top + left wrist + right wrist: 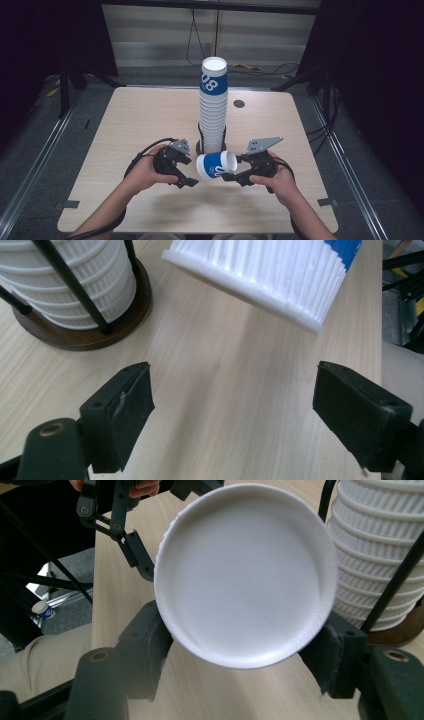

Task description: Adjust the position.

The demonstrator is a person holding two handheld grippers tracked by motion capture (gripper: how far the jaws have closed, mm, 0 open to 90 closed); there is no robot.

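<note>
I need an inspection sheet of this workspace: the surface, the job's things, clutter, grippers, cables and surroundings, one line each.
Surface: light wooden table, bare around the work.
Job's things: tall stack of paper cups in a black wire holder on a round brown base; one blue and white paper cup held on its side, off the stack.
Clutter: nothing seen, apart from a small dark round spot on the table.
Grippers: right gripper shut on the paper cup near its rim; left gripper open, empty, beside the cup.
Cables: black cable trails from the left gripper; more cables on the floor behind.
Surroundings: dark curtains, metal floor rails.
</note>
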